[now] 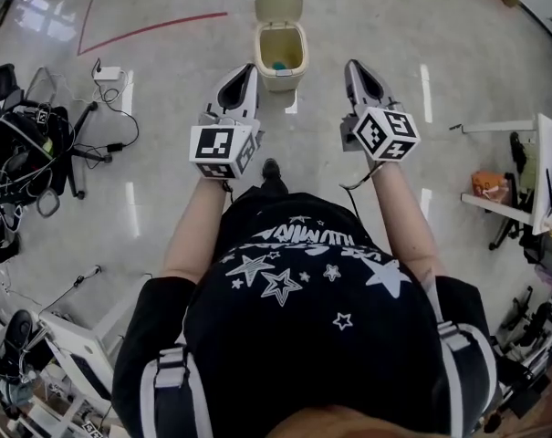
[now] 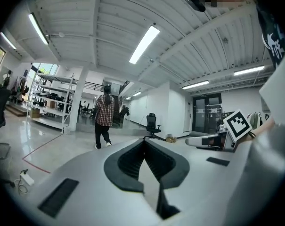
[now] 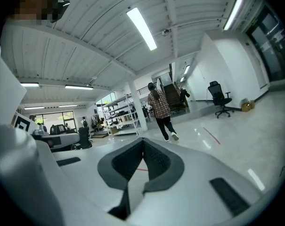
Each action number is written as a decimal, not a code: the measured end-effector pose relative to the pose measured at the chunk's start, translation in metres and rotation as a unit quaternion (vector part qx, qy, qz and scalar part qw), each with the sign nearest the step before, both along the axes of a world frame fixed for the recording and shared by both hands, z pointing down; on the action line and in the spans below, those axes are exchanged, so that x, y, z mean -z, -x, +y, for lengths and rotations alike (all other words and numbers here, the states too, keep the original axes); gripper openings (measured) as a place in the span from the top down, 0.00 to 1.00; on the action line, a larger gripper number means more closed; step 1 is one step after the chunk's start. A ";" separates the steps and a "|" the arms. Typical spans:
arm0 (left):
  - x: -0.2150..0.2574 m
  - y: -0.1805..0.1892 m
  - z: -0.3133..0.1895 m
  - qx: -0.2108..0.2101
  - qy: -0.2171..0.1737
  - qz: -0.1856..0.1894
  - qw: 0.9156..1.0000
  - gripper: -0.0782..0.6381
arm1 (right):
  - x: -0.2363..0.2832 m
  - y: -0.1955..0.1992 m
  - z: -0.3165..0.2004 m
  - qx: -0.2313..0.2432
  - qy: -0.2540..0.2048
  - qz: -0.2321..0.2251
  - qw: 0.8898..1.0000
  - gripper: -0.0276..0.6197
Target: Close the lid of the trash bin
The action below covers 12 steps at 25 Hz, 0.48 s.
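A cream trash bin (image 1: 282, 74) stands on the floor ahead of me in the head view. Its lid (image 1: 278, 5) is swung up and back, and something teal (image 1: 279, 64) lies inside. My left gripper (image 1: 248, 69) is held in the air to the bin's near left, my right gripper (image 1: 352, 66) to its near right. Neither touches the bin. Both are shut with nothing between the jaws. The left gripper (image 2: 144, 141) and the right gripper (image 3: 143, 140) look out level across the hall, so the bin is out of both gripper views.
An office chair with tangled cables (image 1: 29, 162) and a power strip (image 1: 109, 74) are at the left. A white shelf (image 1: 531, 181) with an orange bag (image 1: 488, 185) is at the right. A red floor line (image 1: 152, 27) runs at the far left. A person in a plaid shirt (image 2: 103, 121) walks far off.
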<state>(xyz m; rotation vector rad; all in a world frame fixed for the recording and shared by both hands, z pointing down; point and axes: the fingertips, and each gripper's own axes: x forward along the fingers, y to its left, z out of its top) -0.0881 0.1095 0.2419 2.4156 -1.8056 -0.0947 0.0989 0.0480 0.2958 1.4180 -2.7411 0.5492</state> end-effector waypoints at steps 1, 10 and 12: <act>-0.001 0.007 -0.008 0.000 0.001 0.002 1.000 0.88 | -0.001 0.006 -0.009 -0.003 0.001 0.000 1.000 0.95; -0.014 0.047 -0.058 -0.007 0.020 0.020 1.000 0.88 | -0.011 0.035 -0.059 -0.047 0.009 0.000 0.999 0.95; -0.019 0.046 -0.065 -0.011 0.026 0.020 0.999 0.88 | -0.016 0.033 -0.065 -0.051 0.019 -0.003 0.999 0.95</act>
